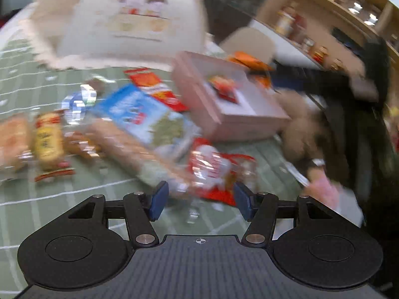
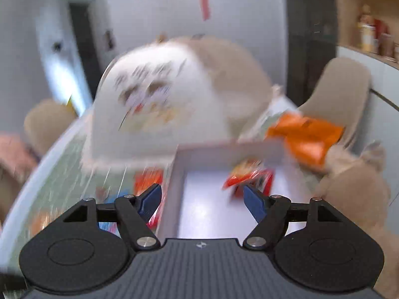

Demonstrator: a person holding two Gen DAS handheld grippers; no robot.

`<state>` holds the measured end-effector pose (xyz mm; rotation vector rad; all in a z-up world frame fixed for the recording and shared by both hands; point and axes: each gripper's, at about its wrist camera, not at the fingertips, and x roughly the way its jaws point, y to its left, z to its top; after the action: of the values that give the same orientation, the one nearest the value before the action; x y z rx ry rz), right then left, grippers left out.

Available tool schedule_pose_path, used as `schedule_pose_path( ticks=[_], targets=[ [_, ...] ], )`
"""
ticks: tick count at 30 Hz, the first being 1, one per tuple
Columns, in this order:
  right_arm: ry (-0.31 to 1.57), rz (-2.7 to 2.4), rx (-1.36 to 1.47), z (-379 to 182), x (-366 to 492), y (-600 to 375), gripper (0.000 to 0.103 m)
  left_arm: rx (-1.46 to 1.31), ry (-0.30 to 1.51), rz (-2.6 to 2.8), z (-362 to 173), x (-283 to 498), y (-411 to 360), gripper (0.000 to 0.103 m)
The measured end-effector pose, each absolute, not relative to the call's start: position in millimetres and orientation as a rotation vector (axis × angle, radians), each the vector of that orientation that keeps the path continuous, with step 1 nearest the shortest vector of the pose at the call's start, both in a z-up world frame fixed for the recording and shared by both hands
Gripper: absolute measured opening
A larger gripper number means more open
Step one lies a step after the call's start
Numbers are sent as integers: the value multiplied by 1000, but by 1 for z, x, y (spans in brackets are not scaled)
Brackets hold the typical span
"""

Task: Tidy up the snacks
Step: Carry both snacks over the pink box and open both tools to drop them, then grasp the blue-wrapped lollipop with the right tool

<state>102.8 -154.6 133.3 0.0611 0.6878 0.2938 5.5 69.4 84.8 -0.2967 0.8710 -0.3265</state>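
Both my grippers stand released: left gripper [image 1: 199, 200] hangs over a red snack packet [image 1: 214, 168] on the green tablecloth [image 1: 74, 199], right gripper [image 2: 202, 201] over the pink box [image 2: 199, 214], where another red packet [image 2: 249, 177] lies (all blurred).

Both views motion-blurred. Print on the big white bag [image 1: 134, 17]: unreadable. Labels on the snack packets [image 1: 139, 114], near left: illegible. Jars on the far right shelf [image 1: 324, 12]: too small to identify. Orange packet [image 2: 306, 137]: lettering smeared.
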Motion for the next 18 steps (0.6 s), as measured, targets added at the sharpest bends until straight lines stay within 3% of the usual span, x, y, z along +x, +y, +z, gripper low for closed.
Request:
schedule_pose_path(
  ticks=[8,11,18],
  targets=[
    [862,346,3,65,77,-122,72,-372,872,-202,89,12,100,62],
    [885,344,-36,50,72,-109,65,-369,880,-177,88,16,102,61],
    [934,483,-34,48,49,-66,59,-364,870,-122,85,19,120,59]
  ],
)
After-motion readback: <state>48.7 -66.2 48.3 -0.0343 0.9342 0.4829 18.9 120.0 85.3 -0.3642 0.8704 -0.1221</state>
